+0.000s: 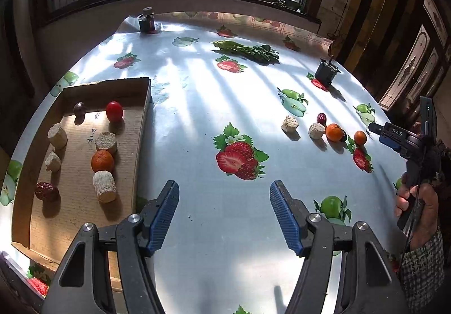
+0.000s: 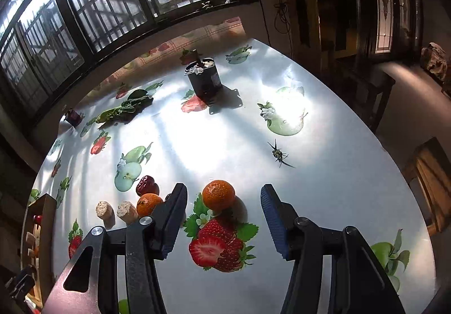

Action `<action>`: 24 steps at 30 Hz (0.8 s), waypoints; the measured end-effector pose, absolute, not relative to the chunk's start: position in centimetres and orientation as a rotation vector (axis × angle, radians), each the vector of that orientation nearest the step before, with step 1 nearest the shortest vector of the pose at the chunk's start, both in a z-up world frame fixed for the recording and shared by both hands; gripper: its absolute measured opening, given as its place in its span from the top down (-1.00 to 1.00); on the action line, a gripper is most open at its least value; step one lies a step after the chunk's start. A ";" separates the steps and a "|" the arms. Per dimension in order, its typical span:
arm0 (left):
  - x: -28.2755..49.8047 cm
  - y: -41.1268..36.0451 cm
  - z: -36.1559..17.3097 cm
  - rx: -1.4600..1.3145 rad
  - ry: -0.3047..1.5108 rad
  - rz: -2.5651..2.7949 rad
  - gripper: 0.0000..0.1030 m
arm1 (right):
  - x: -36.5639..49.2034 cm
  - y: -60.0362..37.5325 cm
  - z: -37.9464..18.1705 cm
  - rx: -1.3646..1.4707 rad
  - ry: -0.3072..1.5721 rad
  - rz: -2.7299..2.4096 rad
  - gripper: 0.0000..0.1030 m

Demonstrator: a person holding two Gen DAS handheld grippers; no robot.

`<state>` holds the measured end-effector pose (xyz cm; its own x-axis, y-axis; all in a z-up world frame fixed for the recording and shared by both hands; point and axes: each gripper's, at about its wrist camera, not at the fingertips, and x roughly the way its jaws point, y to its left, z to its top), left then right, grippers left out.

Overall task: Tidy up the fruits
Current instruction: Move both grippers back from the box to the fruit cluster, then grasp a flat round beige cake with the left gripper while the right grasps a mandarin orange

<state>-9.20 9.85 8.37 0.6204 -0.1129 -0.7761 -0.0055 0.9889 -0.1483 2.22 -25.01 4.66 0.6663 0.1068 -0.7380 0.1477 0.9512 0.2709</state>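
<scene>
A cardboard tray at the left of the table holds a tomato, a tangerine, a red date, a dark fruit and several corn pieces. My left gripper is open and empty over the bare cloth beside the tray. My right gripper is open, with a small tangerine on the table between its fingertips, untouched. A second tangerine, a red date and two corn pieces lie to its left.
A bunch of green vegetables lies at the far side. A dark can stands at the far right, a small dark jar at the far left. An insect sits on the cloth. The right gripper shows in the left wrist view.
</scene>
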 end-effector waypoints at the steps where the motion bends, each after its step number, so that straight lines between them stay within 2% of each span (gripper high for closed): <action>1: -8.9 9.7 8.3 -0.136 0.902 -0.061 -0.29 | 2.7 -24.9 4.1 0.321 0.848 -0.030 -0.07; 9: -4.0 6.8 6.6 -0.104 0.937 -0.098 -0.29 | 3.1 -25.6 1.9 0.380 0.814 -0.024 -0.03; 18: 3.7 0.8 3.9 -0.123 0.945 -0.227 -0.28 | 3.0 -25.6 1.9 0.367 0.798 -0.015 -0.03; 24: 5.3 -0.2 2.9 -0.129 0.904 -0.275 -0.17 | 3.3 -24.6 1.7 0.347 0.812 0.012 -0.03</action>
<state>5.26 -0.20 2.94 0.5866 -0.2893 -0.7564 0.1814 0.9572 -0.2254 3.30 -24.64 1.68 0.6911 0.1430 -0.7085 0.1213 0.9434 0.3087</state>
